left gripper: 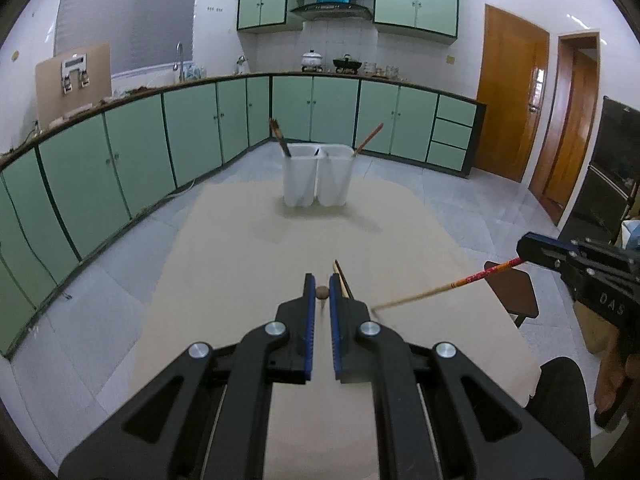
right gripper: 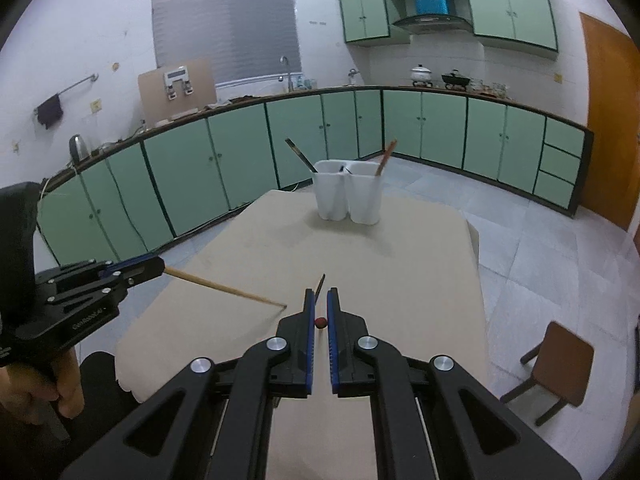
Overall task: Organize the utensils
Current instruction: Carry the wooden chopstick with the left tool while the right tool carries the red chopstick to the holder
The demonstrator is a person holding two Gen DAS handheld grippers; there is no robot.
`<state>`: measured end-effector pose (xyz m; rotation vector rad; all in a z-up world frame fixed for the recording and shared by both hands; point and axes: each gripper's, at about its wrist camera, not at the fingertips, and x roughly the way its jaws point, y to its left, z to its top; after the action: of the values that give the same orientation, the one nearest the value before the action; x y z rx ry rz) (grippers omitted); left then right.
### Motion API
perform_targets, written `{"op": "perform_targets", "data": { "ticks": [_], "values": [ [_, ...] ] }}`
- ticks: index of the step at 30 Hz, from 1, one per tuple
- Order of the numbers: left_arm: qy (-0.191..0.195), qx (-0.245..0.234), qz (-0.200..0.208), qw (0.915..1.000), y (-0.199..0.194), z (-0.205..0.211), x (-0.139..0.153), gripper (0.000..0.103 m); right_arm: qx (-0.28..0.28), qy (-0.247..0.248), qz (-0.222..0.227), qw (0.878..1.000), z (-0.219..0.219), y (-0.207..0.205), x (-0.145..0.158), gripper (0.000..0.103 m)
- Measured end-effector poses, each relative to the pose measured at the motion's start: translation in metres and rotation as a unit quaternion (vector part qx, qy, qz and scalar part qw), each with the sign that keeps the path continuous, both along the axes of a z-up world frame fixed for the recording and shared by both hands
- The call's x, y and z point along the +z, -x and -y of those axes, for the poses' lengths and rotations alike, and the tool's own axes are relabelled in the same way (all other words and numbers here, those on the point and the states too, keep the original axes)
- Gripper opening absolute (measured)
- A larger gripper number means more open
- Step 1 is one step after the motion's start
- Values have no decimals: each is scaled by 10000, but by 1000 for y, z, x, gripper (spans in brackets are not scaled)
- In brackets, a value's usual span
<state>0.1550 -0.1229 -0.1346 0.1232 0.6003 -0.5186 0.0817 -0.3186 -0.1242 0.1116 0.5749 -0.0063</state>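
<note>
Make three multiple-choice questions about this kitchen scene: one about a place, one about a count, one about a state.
1. Where does the white holder stand?
A. On the far part of the table
B. On the counter
C. On the stool

2. How many compartments does the holder have?
A. One
B. Two
C. Four

3. What is the state of the right gripper?
A. Wide open and empty
B. Lying on the table
C. Shut on a chopstick

Answers:
1. A: the holder stands on the beige table, at the end away from the grippers.
2. B: two white cups stand joined side by side, each with a utensil leaning out.
3. C: the right gripper has its fingers closed on a chopstick, whose red end shows between them.
</note>
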Motion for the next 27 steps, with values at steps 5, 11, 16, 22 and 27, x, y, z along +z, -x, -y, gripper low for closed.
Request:
{"op": "perform_targets", "data": {
  "ticks": [5,11,16,22,27],
  "values": [
    [-43,-72,148,9999,-7,5,17,6,100,93,-113,9998,3,-16,18,6],
    [-6,-176,74,9998,-21,7,30,6,251,246,-310,9989,7,-39,31,6],
    [13,-281,-53,9996,-33,8,39,6,318,219,-456,9982,14,-53,39,6],
    [9,-362,-152,9992,-49,6,52,6,378,205,-571,9974,20,-61,50,6],
    [52,-455,-229,9987,-64,8,65,6,403,146,-596,9973,25,-68,59,6]
  ]
}}
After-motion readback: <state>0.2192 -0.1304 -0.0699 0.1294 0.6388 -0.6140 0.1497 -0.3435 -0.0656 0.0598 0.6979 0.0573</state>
